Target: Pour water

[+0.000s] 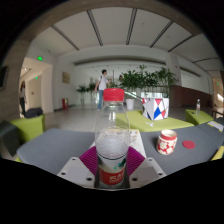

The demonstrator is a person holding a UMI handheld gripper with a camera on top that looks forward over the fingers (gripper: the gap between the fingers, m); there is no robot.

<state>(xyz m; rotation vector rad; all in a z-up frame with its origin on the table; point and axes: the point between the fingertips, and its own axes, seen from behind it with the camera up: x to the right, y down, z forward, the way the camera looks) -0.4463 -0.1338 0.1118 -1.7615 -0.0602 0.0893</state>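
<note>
Gripped between the tool's [113, 168] two pink pads, a clear plastic bottle [112, 140] with a red cap and red label stands upright over the grey desk [60, 148], and further right on the desk sits a red-and-white cup [167, 141]. Judging by this, the bottle is grasped and being carried, so the next move calls for swinging right over the cup and tilting. Whether the cap is loosened and how much water remains is hard to make out.
</note>
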